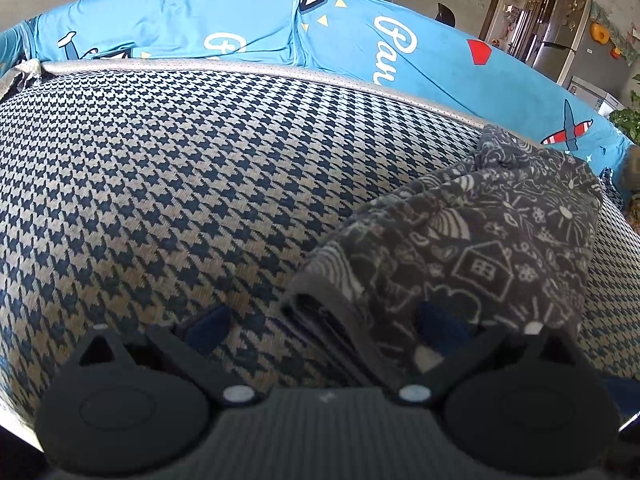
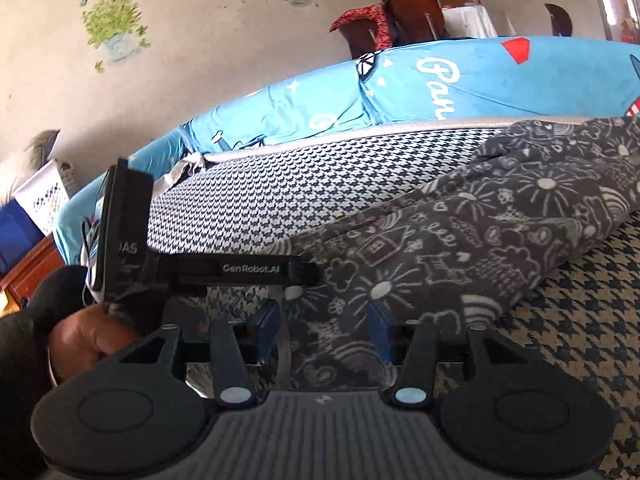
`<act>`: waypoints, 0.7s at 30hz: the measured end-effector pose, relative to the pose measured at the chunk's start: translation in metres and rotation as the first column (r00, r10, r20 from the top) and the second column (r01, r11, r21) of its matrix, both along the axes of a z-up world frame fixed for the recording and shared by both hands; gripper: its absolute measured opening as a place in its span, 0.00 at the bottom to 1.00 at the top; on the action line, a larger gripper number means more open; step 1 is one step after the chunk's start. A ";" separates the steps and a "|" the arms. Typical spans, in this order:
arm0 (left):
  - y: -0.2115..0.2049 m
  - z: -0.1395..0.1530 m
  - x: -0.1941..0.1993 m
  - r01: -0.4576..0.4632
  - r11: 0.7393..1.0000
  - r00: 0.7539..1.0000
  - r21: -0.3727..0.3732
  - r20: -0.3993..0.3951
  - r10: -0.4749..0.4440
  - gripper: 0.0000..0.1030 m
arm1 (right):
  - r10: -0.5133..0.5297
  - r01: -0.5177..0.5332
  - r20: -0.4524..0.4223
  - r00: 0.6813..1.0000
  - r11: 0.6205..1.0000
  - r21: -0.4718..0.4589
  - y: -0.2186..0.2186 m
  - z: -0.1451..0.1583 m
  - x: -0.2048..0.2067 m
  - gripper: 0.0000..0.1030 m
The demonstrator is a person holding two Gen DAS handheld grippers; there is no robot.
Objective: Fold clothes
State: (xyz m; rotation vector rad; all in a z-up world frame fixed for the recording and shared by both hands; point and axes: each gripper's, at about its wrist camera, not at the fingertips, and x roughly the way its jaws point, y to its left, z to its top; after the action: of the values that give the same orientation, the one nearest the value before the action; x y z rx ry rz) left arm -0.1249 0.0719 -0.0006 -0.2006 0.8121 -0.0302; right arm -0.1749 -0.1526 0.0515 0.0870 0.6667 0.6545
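A dark grey fleece garment printed with white doodles of houses, suns and clouds (image 1: pixel 480 248) lies on a navy-and-cream houndstooth cushion (image 1: pixel 180 184), filling the right half of the left wrist view. It is bunched into a long, narrow bundle whose long axis runs from the lower centre of that frame up toward the upper right, where it ends just short of the cushion's grey piped edge; its near end, a layered folded edge, points at the camera. In the right wrist view the same garment (image 2: pixel 460 240) stretches from the lower centre up to the right edge of the frame. The left gripper (image 1: pixel 324 324) is spread wide, one blue pad over bare cushion and the other over the garment, nothing pinched between them. The right gripper (image 2: pixel 324 332) stands part-way apart with the garment's near end lying between its blue pads; whether they press on it I cannot tell. A blue printed sheet (image 1: pixel 240 28) covers the backrest behind.
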 end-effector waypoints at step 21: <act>0.017 0.001 -0.001 0.000 0.998 1.000 -0.059 -0.016 -0.001 1.00 | 0.208 -0.104 0.187 0.960 0.887 -0.450 0.075 -0.041 -0.015 0.47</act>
State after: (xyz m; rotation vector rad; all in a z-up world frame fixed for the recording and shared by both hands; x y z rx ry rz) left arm -0.1259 0.0887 0.0002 -0.2563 0.8279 -0.0529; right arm -0.1898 -0.0777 0.0108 -0.4612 0.5843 0.6443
